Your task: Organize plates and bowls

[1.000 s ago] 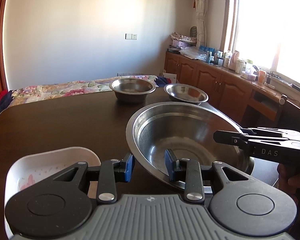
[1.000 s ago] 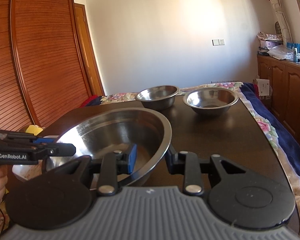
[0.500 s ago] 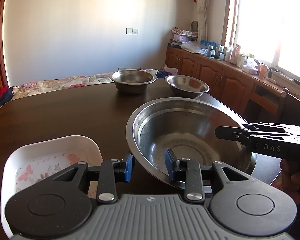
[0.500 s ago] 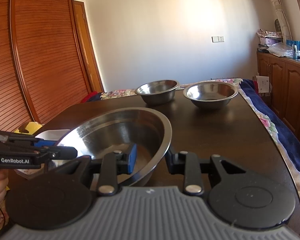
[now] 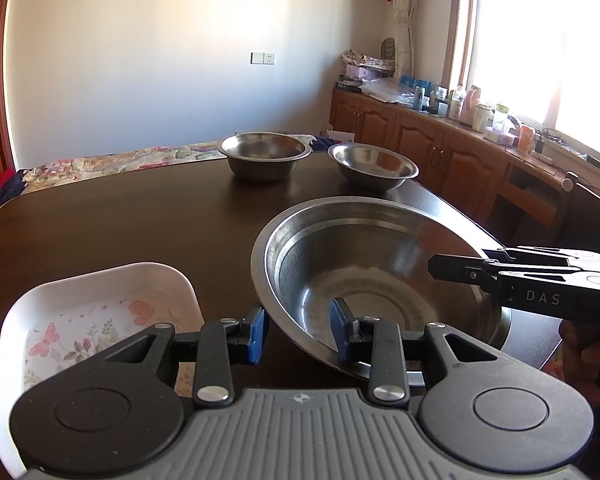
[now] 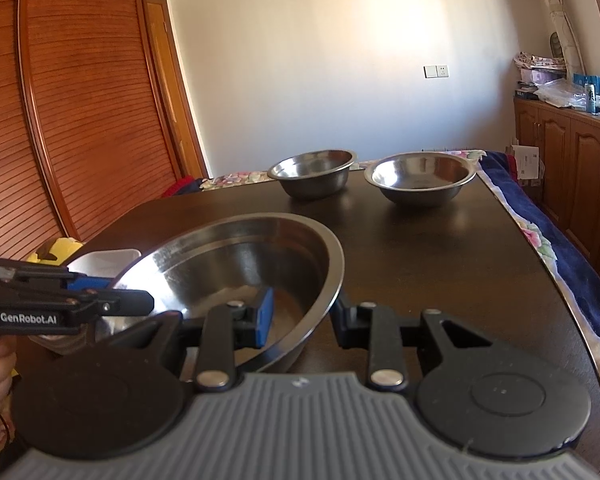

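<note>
Dark wood bench in front of me. On it: two small steel bowls side by side at far edge, white floral dish near left, big steel basin near right, tilted, can't tell if it touches the bench.

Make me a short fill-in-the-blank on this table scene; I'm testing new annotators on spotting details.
1. Each gripper straddles the rim of the large ___ basin.
2. Beyond it on the dark table stand ___ smaller steel bowls.
3. Beside the left gripper lies a white tray printed with flowers and ___.
4. The right gripper has its blue pad ___ the basin.

Missing words: steel; two; butterflies; inside
</note>
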A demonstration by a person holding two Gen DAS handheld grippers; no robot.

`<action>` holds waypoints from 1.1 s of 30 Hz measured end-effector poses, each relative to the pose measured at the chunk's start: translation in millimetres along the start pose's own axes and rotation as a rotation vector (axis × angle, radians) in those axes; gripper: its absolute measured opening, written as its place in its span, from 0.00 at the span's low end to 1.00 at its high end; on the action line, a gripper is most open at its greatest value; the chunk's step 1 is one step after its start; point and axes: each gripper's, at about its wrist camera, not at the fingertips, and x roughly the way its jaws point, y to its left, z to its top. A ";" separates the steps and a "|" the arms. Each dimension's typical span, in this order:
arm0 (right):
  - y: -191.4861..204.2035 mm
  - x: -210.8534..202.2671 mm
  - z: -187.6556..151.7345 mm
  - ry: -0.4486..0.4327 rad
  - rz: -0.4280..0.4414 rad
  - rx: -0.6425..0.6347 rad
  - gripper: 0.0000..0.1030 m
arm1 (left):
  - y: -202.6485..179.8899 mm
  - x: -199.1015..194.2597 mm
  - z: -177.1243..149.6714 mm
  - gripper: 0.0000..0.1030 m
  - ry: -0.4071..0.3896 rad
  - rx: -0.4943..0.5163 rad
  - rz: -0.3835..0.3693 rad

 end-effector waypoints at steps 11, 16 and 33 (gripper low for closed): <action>-1.4 -8.0 4.9 -0.008 -0.019 -0.026 0.48 | 3.9 -0.5 0.1 0.55 -0.008 -0.013 0.009; -8.2 -23.1 20.1 -0.049 -0.048 -0.058 0.50 | 10.5 -4.0 5.0 0.67 -0.030 -0.026 0.016; -45.4 17.6 96.1 -0.064 -0.052 -0.210 0.65 | 36.3 8.6 68.0 0.78 -0.072 -0.001 0.071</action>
